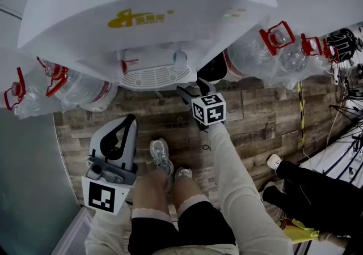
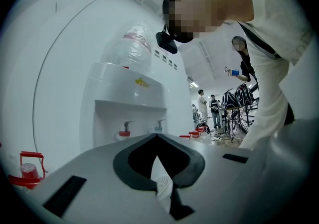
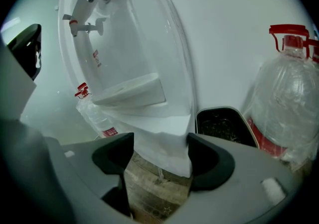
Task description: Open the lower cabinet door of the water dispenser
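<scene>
From above, the white water dispenser fills the top of the head view, with its red tap and blue tap over the drip tray. My right gripper reaches in low at the dispenser's right front. In the right gripper view it is open, its jaws standing either side of the white bottom corner of the lower cabinet. My left gripper hangs back over the floor with its jaw tips together and nothing between them. The cabinet door's front is hidden under the overhang.
Clear water bottles with red caps lie left and right of the dispenser; one stands close by the right gripper. A black bin sits beside the cabinet. My shoes are on the wood floor. Another person's feet are at right.
</scene>
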Available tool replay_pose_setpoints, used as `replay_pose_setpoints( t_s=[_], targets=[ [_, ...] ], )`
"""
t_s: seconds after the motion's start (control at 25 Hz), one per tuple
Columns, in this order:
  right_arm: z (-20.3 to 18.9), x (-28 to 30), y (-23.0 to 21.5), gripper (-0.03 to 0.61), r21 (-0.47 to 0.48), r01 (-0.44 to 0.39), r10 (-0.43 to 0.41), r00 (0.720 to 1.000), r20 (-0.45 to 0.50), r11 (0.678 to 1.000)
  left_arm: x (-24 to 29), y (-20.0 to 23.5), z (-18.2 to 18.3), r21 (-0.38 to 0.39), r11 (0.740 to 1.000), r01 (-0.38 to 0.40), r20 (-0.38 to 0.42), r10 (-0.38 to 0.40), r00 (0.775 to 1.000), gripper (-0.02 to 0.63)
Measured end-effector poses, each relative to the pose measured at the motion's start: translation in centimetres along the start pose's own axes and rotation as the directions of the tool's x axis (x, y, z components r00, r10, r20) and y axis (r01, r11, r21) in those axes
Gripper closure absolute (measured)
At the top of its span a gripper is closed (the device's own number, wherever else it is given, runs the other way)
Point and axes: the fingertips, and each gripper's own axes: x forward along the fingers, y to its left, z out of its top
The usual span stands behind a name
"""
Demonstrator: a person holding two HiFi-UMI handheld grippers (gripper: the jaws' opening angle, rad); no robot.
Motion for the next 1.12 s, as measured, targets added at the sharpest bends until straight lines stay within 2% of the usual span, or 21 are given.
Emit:
replay_pose_setpoints(
  t_s=[0.72, 0.88, 1.0, 1.04, 1.12],
  targets=[
    [-7.4, -6.1, 7.3, 0.236, 0.024, -0.069, 0.072, 0.985, -0.159, 0.997, -3.1, -3.1, 4.1, -0.021, 1.0, 0.009, -0.021, -0.009, 1.0, 0.61],
    [-8.0, -7.3, 8.8, 0.236, 0.008, -0.089, 0.089, 0.983, -0.161, 0.996, -3.8, -3.6, 4.8, -0.023, 1.0, 0.008, -0.022, -0.008, 1.0, 0.61],
    [-7.2, -8.6, 9.3, 0.24, 0.002, -0.078, 0.078, 0.989, -0.127, 0.997, -4.3, -4.0, 5.4, -0.019, 1.0, 0.006, -0.022, -0.006, 1.0, 0.611],
    [-6.7, -9.2, 9.4, 0.264, -0.002, -0.071, 0.071, 0.991, -0.111, 0.997, -4.5, -4.1, 5.7, -0.018, 1.0, 0.004, -0.019, -0.004, 1.0, 0.609],
    [-5.3, -10.6, 9.3, 0.37, -0.026, -0.044, 0.042, 0.997, -0.071, 0.999, -4.7, -4.3, 6.5, -0.015, 1.0, 0.001, -0.013, -0.001, 1.0, 0.609]
  ],
)
